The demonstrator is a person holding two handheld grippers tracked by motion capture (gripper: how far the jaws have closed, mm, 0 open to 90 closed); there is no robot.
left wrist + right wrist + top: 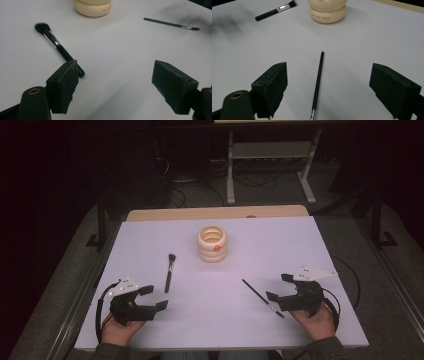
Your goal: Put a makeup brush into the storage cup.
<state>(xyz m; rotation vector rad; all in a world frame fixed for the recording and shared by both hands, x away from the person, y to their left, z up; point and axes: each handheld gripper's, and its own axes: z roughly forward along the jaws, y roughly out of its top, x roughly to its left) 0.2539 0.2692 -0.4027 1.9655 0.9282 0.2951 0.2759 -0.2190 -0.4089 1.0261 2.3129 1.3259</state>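
On the white worktop (150,240), two brushes lie flat either side of a cream holder (212,244) of stacked rings that stands at twelve o'clock, open at the top. The left gripper (154,298) rests at eight o'clock, its fingers (63,85) released and grasping nothing; the thick brush (169,272) lies just ahead of it, bristles toward the holder, the handle's butt passing behind the left finger in the left gripper view. The right gripper (278,287) rests at four o'clock, likewise spread wide and empty, with the thin brush (262,298) running between its fingers in the right gripper view, untouched.

My reading is that the work stands at its start: nothing lifted, each hand lined up on its own brush. The next move calls for lowering onto a handle, closing across its width, then tilting it upright to drop into the holder's mouth. The thin handle lies flat, so the fingers must come right down to the surface.

Room is generous: bare surface lies between both hands and the holder. The near edge sits just behind the wrists, and the side edges near each gripper at three and nine o'clock.
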